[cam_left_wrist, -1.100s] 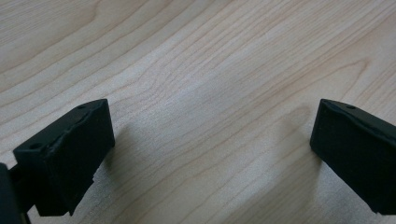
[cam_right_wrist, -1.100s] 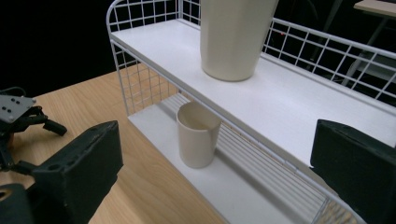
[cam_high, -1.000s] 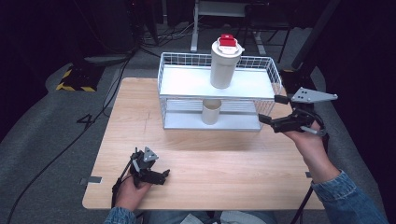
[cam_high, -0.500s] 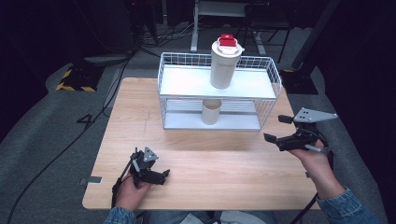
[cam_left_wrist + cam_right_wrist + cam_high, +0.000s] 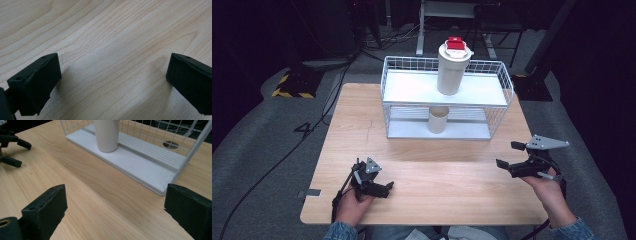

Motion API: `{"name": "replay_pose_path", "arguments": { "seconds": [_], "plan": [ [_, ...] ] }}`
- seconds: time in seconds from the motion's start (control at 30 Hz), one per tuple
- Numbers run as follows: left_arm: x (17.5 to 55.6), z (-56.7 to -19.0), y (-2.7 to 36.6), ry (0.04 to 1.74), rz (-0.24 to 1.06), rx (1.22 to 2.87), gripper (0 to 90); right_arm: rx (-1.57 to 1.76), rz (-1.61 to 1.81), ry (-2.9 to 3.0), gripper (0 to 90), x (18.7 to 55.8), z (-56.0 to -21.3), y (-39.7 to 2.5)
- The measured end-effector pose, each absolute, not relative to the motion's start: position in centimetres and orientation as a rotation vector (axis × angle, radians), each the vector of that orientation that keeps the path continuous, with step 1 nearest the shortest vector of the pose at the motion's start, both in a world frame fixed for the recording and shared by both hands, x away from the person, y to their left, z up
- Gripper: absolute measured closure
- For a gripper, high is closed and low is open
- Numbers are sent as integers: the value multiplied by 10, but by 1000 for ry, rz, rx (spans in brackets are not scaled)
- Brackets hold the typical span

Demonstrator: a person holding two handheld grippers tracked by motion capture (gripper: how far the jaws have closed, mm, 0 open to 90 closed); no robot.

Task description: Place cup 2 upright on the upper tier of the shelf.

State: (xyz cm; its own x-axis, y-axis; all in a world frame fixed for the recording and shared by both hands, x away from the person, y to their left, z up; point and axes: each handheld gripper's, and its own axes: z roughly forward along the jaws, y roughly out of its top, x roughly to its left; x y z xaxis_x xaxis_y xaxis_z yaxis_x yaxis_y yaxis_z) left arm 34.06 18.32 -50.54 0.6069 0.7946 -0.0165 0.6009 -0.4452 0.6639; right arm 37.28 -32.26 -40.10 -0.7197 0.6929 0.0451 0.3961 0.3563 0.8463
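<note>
A white wire rack (image 5: 499,80) with two shelves stands at the back middle of the wooden table (image 5: 447,175). On its upper shelf is a tall white canister (image 5: 452,67) with a red lid. A short cream cup (image 5: 438,119) sits on the lower shelf, and its lower part (image 5: 106,135) appears in the right gripper view. My left gripper (image 5: 384,189) rests low at the front left, open over bare wood (image 5: 112,75). Near the table's right edge my right gripper (image 5: 507,154) is open and empty, aimed at the rack's base (image 5: 115,205).
The rack's white bottom tray (image 5: 140,162) reaches toward the right gripper. The other gripper (image 5: 12,147) lies far off at the left in the right gripper view. Dark floor with cables and a black-yellow striped block (image 5: 292,85) surrounds the table.
My right gripper has pulled back from beside the rack's right side toward the person and lower, still open. The left gripper has not moved.
</note>
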Motion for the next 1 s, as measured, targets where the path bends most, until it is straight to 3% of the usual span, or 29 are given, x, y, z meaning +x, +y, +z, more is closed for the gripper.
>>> {"name": "replay_pose_path", "arguments": {
  "seconds": [1.0],
  "plan": [
    [341, -505, 183, 1095, 395, 2197, 3, 1133, 1101, 2337, 40, 348, -501, -333]
  ]
}}
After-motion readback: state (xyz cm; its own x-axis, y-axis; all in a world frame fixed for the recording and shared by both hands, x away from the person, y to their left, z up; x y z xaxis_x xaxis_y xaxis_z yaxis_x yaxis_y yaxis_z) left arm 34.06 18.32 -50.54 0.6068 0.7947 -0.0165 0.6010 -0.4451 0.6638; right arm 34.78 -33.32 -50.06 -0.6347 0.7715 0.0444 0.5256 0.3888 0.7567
